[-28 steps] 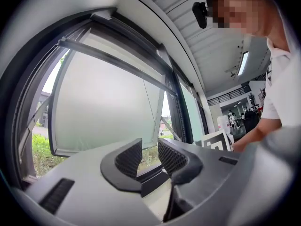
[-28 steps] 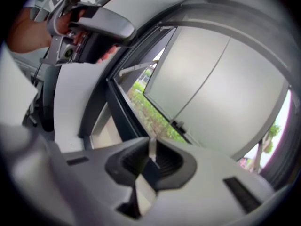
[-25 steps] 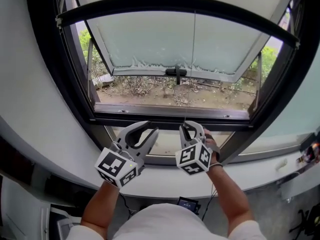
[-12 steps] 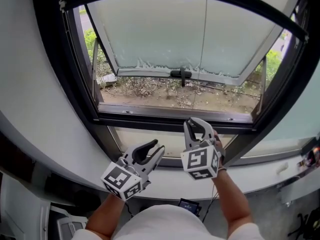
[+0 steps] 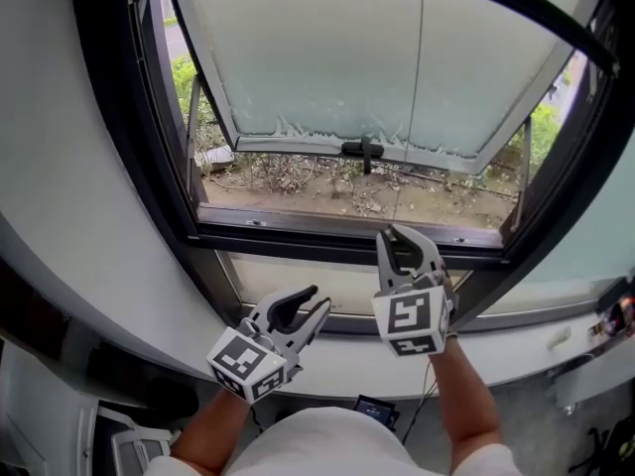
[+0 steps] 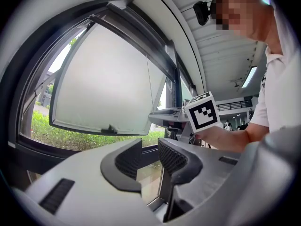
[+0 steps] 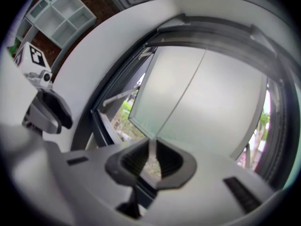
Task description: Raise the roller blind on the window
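The light grey left gripper (image 5: pixel 317 297) and right gripper (image 5: pixel 400 238) have dark ribbed pads (image 6: pixel 128 160) and black-and-white marker cubes (image 5: pixel 246 363); the white short-sleeved shirt (image 5: pixel 327 442) is plain.

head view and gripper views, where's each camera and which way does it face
Head view: on the head, steeply down at the window sash; left gripper, right gripper, forearms show.
Left gripper view: along open jaws at the sash; right forearm shows.
Right gripper view: along jaws shut on the cord; left gripper shows.
Shared: the sash.
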A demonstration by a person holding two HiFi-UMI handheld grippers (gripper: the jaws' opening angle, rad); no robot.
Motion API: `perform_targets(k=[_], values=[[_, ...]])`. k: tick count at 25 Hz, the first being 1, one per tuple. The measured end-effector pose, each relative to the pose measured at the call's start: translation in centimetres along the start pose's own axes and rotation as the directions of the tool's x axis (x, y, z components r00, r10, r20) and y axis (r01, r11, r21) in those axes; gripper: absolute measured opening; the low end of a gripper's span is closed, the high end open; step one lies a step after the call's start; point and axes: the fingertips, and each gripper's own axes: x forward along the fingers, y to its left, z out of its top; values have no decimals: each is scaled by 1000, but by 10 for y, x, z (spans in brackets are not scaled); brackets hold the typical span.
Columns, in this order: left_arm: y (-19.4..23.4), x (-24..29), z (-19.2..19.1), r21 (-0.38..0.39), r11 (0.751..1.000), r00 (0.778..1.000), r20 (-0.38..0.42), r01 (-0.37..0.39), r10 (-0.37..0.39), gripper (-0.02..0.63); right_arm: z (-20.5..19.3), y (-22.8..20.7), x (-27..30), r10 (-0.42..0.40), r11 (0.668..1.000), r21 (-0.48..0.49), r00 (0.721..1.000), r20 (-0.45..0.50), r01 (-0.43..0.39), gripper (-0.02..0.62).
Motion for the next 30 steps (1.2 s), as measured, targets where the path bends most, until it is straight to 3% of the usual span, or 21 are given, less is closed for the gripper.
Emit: perform_targets(k=[13, 30], values=[[-13, 1, 1, -3, 1000, 1000, -2, 27, -27, 121, 44, -38, -17, -83, 996, 31, 991, 107, 80, 58], [-16, -2, -4, -32, 999, 999, -12, 37, -38, 121, 70, -52, -24, -114, 993, 31, 980, 165, 110, 58]])
